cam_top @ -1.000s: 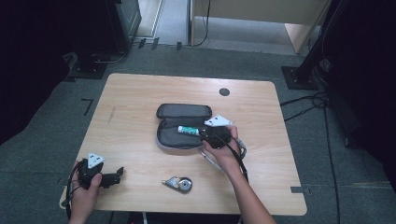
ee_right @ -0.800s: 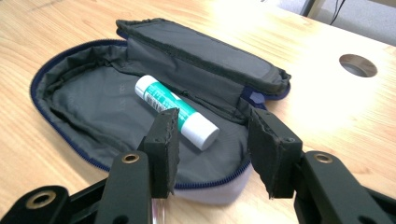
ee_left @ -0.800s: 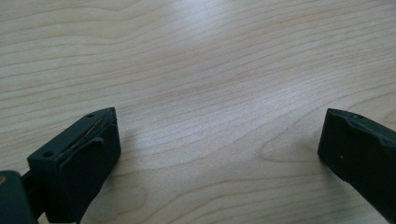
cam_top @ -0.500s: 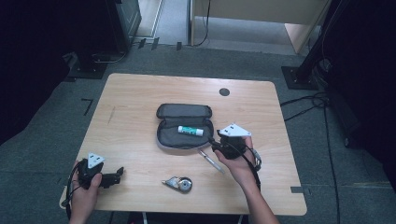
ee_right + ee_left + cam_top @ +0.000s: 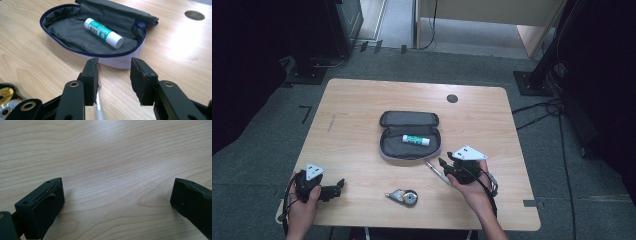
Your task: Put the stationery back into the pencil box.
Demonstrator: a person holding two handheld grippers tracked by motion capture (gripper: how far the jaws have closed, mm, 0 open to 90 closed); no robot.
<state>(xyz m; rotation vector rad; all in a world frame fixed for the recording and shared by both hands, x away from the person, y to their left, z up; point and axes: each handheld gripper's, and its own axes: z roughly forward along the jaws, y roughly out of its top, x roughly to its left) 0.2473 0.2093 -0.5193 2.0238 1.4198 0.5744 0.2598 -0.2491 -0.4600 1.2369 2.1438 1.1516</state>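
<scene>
An open dark pencil case (image 5: pixel 408 147) lies mid-table with a green-and-white glue stick (image 5: pixel 416 139) inside. In the right gripper view the case (image 5: pixel 75 35) and glue stick (image 5: pixel 103 32) sit just beyond my right gripper (image 5: pixel 113 61), which is open with nothing between its jaws. A silver pen (image 5: pixel 435 171) lies on the table by that gripper (image 5: pixel 443 164), its shaft (image 5: pixel 100 107) running under the left jaw. My left gripper (image 5: pixel 339 186) rests at the near left corner, and in its own view it (image 5: pixel 117 187) is wide open over bare wood.
A correction tape dispenser (image 5: pixel 404 196) lies near the front edge between the two hands, seen at the lower left of the right gripper view (image 5: pixel 5 100). A round cable hole (image 5: pixel 452 98) sits at the table's far right. The wooden table (image 5: pixel 352 105) stands on grey carpet.
My right gripper has drawn back from the pencil case toward the near right, uncovering the pen on the table. The left gripper has stayed put.
</scene>
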